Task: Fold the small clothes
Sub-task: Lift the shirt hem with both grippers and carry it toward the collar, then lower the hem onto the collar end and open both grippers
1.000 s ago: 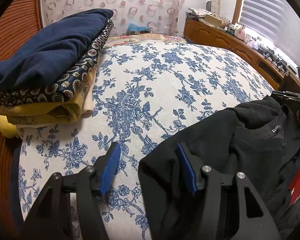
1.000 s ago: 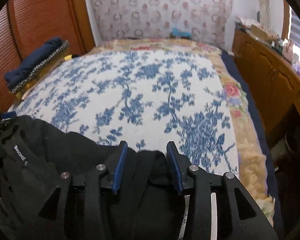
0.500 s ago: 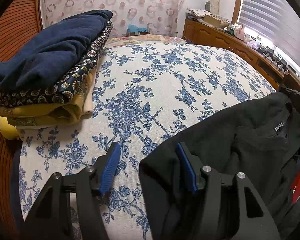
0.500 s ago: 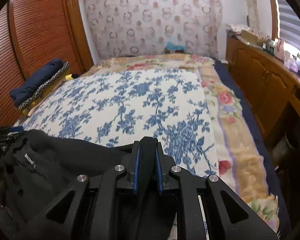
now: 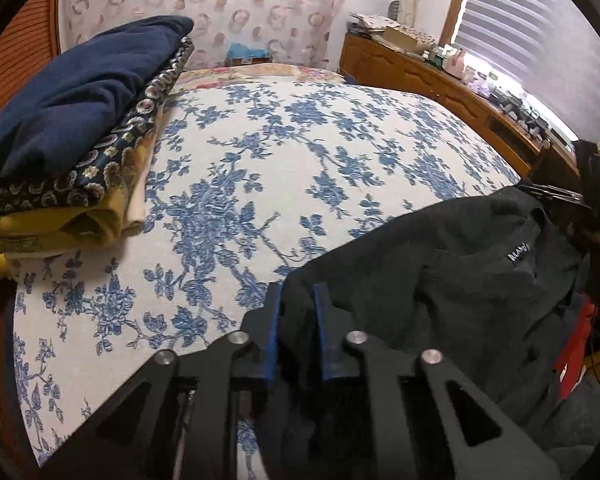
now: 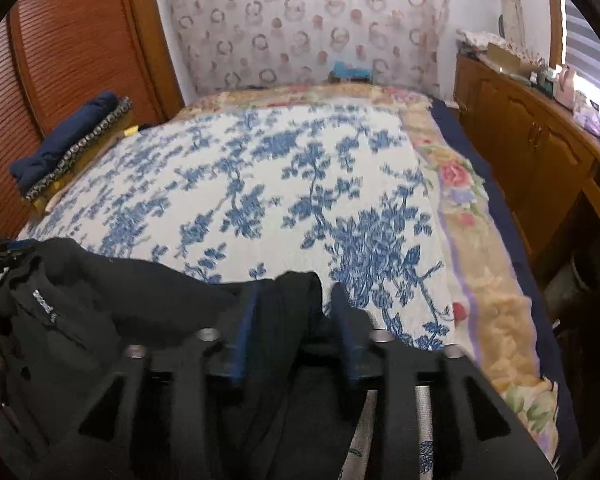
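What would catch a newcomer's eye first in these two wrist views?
The crumpled black garment at the near edge of the blue-flowered white bedspread, its edge pinched in the left gripper. The right gripper straddles another fold, fingers apart, having just opened. Far left sits a stack of folded clothes topped in navy.

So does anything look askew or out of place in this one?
Only the black garment: it lies bunched at the near edge of the bed, partly hanging off. The left tool has just closed on its edge; the right tool has just been opening, cloth still between its jaws. The folded stack looks tidy.
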Demonstrator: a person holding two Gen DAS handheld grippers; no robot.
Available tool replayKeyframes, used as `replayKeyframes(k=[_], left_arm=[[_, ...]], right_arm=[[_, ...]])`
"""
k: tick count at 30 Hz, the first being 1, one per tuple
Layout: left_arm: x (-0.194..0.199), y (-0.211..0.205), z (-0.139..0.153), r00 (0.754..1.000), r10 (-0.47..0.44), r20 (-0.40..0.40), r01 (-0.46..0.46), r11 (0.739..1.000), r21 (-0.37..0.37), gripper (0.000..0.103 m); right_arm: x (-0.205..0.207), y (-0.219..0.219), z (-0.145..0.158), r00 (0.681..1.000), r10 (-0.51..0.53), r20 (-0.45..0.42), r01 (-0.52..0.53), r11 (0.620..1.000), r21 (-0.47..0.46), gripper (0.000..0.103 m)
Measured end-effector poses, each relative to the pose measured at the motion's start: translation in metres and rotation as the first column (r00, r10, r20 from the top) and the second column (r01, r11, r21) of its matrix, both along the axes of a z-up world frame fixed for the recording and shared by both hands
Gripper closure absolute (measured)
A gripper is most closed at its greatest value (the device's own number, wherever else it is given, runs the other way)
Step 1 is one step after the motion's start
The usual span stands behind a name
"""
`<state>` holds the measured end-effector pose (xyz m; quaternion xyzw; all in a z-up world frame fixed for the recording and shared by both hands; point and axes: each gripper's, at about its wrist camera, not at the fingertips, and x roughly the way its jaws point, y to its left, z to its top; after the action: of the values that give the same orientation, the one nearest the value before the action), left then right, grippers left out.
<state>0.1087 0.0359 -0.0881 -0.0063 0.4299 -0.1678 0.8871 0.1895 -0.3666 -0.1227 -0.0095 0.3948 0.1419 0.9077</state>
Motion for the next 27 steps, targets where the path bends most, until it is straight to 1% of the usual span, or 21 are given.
replayKeyframes(k=[1,2,4,5,6,7,9,10,12,15,17,19,20,22,24,25,27], left_arm=[[-0.003,-0.003,0.002,1.000,-0.006,0.010,0.006,1.000,0.012,0.096],[-0.005,-0.005,0.004,1.000,-0.010,0.016,0.010,1.000,0.009,0.098],[-0.012,-0.006,0.013,0.999,-0.012,0.032,0.013,1.000,-0.014,0.098],[-0.016,-0.005,0.018,0.999,-0.009,0.041,0.011,0.999,-0.030,0.099],[-0.021,-0.005,0.024,0.998,-0.007,0.055,0.009,0.999,-0.043,0.099],[-0.029,-0.004,0.036,0.996,-0.008,0.087,0.014,0.998,-0.066,0.099],[-0.044,-0.003,0.056,0.990,-0.011,0.139,0.025,0.994,-0.104,0.099],[-0.054,-0.002,0.069,0.985,-0.010,0.170,0.031,0.992,-0.122,0.099],[-0.074,-0.002,0.096,0.970,-0.014,0.241,0.048,0.990,-0.136,0.099],[-0.095,0.001,0.129,0.947,-0.011,0.320,0.062,0.987,-0.149,0.099],[-0.113,0.005,0.156,0.925,-0.010,0.379,0.081,0.982,-0.172,0.099],[-0.125,0.012,0.179,0.909,0.001,0.417,0.091,0.975,-0.201,0.099],[-0.130,0.013,0.189,0.898,0.000,0.440,0.100,0.974,-0.203,0.099],[-0.144,0.016,0.214,0.869,0.004,0.495,0.105,0.976,-0.192,0.099],[-0.152,0.019,0.233,0.846,0.005,0.533,0.110,0.977,-0.184,0.099],[-0.154,0.021,0.244,0.831,0.005,0.556,0.112,0.978,-0.176,0.099],[-0.153,0.026,0.263,0.811,0.007,0.585,0.106,0.981,-0.160,0.099]], right_arm=[[0.002,0.000,-0.003,1.000,0.014,-0.023,-0.014,1.000,0.008,0.060],[0.002,0.000,-0.003,1.000,0.021,-0.020,-0.021,1.000,0.009,0.059],[0.001,0.001,-0.003,0.999,0.039,-0.030,-0.038,0.999,0.012,0.060],[0.000,0.001,-0.002,0.998,0.052,-0.039,-0.051,0.998,0.027,0.067],[-0.002,0.002,-0.002,0.996,0.077,-0.053,-0.074,0.996,0.053,0.090],[-0.005,0.005,-0.001,0.994,0.097,-0.057,-0.093,0.994,0.063,0.092],[-0.018,0.007,0.006,0.994,0.104,-0.017,-0.103,0.993,0.056,0.093],[-0.029,0.008,0.014,0.993,0.114,0.011,-0.115,0.991,0.073,0.093],[-0.051,0.005,0.034,0.991,0.111,0.072,-0.118,0.988,0.097,0.094],[-0.081,0.000,0.068,0.982,0.102,0.159,-0.122,0.985,0.121,0.094],[-0.103,-0.005,0.097,0.970,0.095,0.224,-0.127,0.983,0.132,0.094],[-0.124,-0.009,0.126,0.956,0.093,0.277,-0.134,0.982,0.133,0.094],[-0.131,-0.011,0.139,0.951,0.097,0.294,-0.143,0.980,0.139,0.094],[-0.149,-0.019,0.170,0.933,0.107,0.342,-0.173,0.971,0.167,0.094],[-0.165,-0.025,0.199,0.915,0.101,0.391,-0.180,0.969,0.170,0.094],[-0.173,-0.028,0.216,0.902,0.103,0.419,-0.190,0.967,0.172,0.094],[-0.185,-0.031,0.246,0.876,0.105,0.471,-0.203,0.966,0.162,0.094]])
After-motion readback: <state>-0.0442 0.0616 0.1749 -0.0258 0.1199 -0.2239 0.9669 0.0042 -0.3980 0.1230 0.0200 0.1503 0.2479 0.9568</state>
